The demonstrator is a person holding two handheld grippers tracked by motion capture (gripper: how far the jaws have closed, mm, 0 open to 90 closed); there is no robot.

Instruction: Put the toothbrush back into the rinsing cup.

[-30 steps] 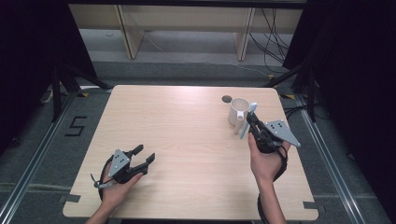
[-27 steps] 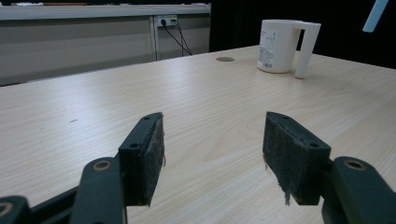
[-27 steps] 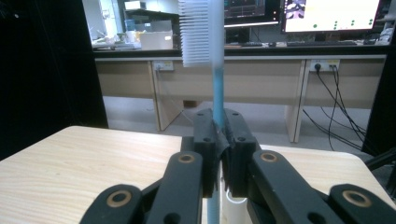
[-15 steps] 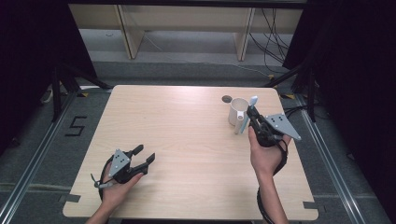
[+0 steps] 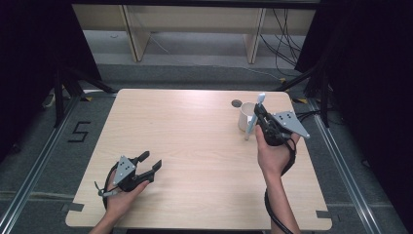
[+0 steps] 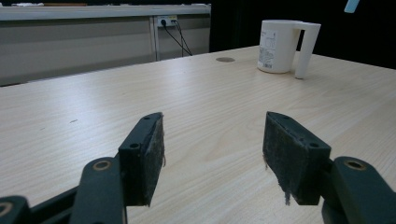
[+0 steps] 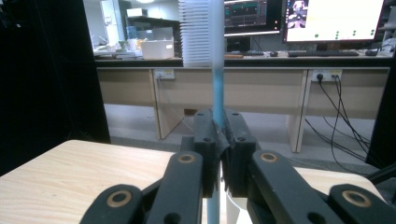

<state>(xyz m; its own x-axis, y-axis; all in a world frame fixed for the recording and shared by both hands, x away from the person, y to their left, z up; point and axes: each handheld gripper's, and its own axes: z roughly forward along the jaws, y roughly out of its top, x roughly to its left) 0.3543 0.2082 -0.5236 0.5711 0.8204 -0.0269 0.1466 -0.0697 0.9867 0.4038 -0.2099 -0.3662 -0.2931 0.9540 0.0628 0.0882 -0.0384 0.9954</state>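
Here, toothbrush (image 7: 215, 70): thin blue-and-white plastic stem, white bristles, upright, clamped in right tool (image 5: 261, 118) above the mug
Mug (image 5: 246, 116): smooth white cylinder, squared handle, on pale woodgrain worktop (image 5: 195, 141)
Left tool (image 6: 212, 149): wide, fuzzy black pads, holding nothing

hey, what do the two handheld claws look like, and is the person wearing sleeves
Both are black two-jaw tools. The left claw and right claw each carry a grey three-cornered plate on top and trail a black cable. The pads are flat, dark and worn, on arms with brass-coloured pivot rings. No sleeves: both forearms are bare.
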